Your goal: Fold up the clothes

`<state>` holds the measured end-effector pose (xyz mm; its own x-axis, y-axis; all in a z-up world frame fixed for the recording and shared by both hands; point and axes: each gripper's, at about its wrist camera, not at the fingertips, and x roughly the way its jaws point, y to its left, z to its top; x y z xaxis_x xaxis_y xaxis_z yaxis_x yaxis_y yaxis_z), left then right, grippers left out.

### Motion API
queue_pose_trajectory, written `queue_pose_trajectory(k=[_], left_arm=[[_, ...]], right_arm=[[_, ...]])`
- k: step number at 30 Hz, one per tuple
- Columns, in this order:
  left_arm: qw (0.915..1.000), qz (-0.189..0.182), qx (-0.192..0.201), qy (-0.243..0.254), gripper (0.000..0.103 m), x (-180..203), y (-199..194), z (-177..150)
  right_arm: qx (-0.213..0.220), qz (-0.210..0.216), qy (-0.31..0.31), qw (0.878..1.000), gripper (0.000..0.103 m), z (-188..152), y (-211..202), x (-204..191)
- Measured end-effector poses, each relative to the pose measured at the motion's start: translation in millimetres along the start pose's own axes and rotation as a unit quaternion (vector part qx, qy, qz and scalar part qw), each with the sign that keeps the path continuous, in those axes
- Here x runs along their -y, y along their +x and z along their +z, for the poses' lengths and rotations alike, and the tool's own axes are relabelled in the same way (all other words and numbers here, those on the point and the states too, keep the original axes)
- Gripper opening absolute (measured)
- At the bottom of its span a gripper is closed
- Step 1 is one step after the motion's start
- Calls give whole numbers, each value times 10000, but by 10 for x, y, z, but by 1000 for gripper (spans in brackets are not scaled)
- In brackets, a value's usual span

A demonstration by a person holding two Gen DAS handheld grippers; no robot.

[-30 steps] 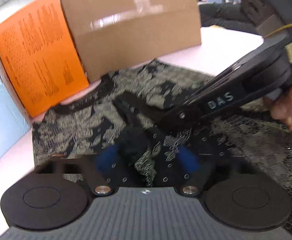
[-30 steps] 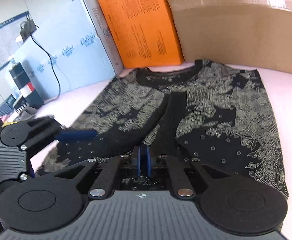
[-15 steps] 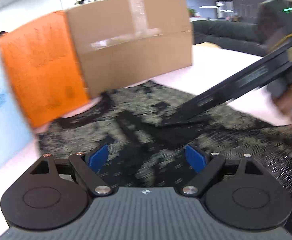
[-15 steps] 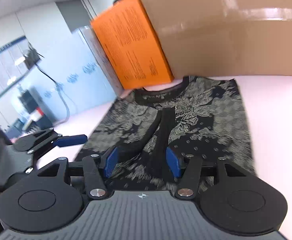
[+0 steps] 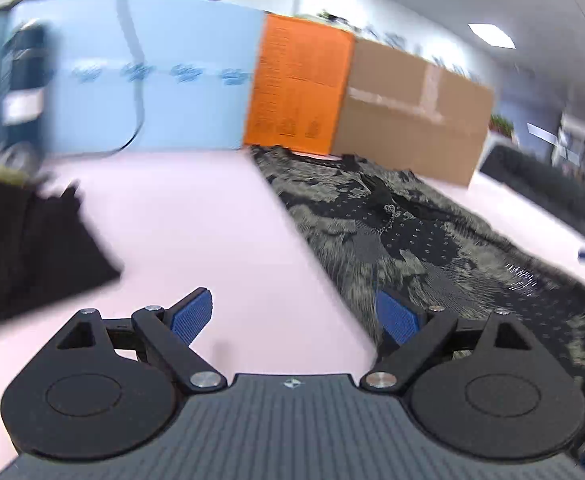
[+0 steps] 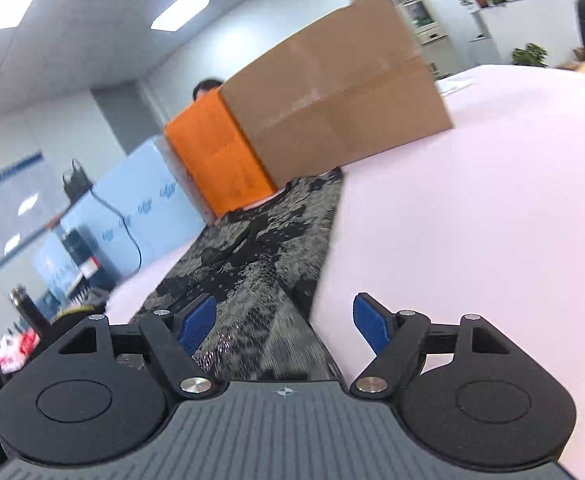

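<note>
Pale pink tabletop (image 5: 196, 216) carries the patterned garment (image 5: 392, 228) as a narrowed strip from centre toward the boxes (image 6: 292, 128), and with our left gripper (image 5: 292, 316) and right gripper (image 6: 284, 324) spread and empty at its near corners, we judge a lengthwise fold is due, needing both corners pinched.

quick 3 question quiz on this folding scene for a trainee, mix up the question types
1. True or false: the left tool is shut on the shirt.
2. Which box touches the brown box? A) green B) orange C) white
3. Fill in: the shirt lies on a pale ____ table.

Key:
1. False. Both the left tool and the right tool are open and hold nothing.
2. B, the orange box.
3. Pink.
</note>
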<state>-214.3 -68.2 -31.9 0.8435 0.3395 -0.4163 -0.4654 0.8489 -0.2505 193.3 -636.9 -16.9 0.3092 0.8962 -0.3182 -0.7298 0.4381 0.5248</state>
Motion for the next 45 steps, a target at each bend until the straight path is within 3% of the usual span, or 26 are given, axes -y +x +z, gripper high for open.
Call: queue_pose_trajectory(k=[4, 7, 9, 11, 12, 13, 14, 15, 16, 17, 18, 21, 25, 27, 30, 35, 37, 39, 40, 45], left_arm=[[9984, -103, 398, -398, 89, 62, -370, -385], [9969, -162, 735, -228, 91, 249, -511, -546], [9963, -154, 841, -130, 102, 351, -509, -606], [9962, -19, 872, -47, 103, 436, -456, -643], [9960, 78, 890, 5, 103, 475, -423, -657], [9958, 172, 897, 66, 102, 514, -394, -670], [9956, 265, 893, 133, 89, 554, -370, -683], [9952, 388, 865, 256, 53, 603, -343, -697], [9945, 505, 822, 415, 33, 651, -319, -707], [9936, 593, 783, 563, 7, 693, -300, -711], [9931, 620, 777, 625, 4, 713, -298, -695], [9916, 574, 884, 744, 4, 753, -364, -555], [9782, 406, 1132, 1694, 4, 1026, -512, -412], [9671, 243, 1110, 2276, 4, 1193, -526, -440], [9440, -9, 998, 3144, 4, 1431, -507, -522], [9115, -390, 504, 4063, 9, 1651, -306, -714], [9038, -544, 461, 4220, 22, 1687, -297, -777], [8971, -700, 461, 4337, 67, 1710, -307, -839], [8936, -778, 461, 4396, 76, 1721, -312, -869], [8754, -1176, 492, 4662, 79, 1768, -349, -1018]], right_arm=[[409, 50, 433, 9982, 75, -345, -294, 169], [774, 156, 455, 9958, 78, -563, -407, 182], [926, 250, 503, 9941, 82, -678, -432, 158], [1005, 325, 506, 9931, 82, -776, -422, 120], [1032, 301, 453, 9932, 80, -816, -411, 82], [1037, 234, 371, 9936, 69, -849, -396, 35], [996, 158, 240, 9946, 57, -879, -374, -21], [873, 103, 91, 9961, 18, -904, -339, -76], [744, 10, 31, 9972, 4, -932, -299, -119], [721, -60, -20, 9974, 4, -941, -283, -146], [709, -127, -72, 9974, 4, -949, -270, -171], [924, -409, -571, 9932, 4, -857, -362, -360], [875, -365, -1743, 9801, 4, -797, -455, -858], [502, -137, -2098, 9764, 4, -844, -386, -1055], [-46, 71, -2480, 9687, 4, -946, -225, -1249], [-588, 97, -2471, 9671, 6, -1039, -4, -1246], [-662, 139, -2386, 9688, 21, -1062, -13, -1219], [-673, 224, -2331, 9699, 40, -1077, -58, -1207], [-658, 266, -2336, 9697, 44, -1095, -108, -1200], [-740, 483, -2407, 9666, 47, -1178, -189, -1236]])
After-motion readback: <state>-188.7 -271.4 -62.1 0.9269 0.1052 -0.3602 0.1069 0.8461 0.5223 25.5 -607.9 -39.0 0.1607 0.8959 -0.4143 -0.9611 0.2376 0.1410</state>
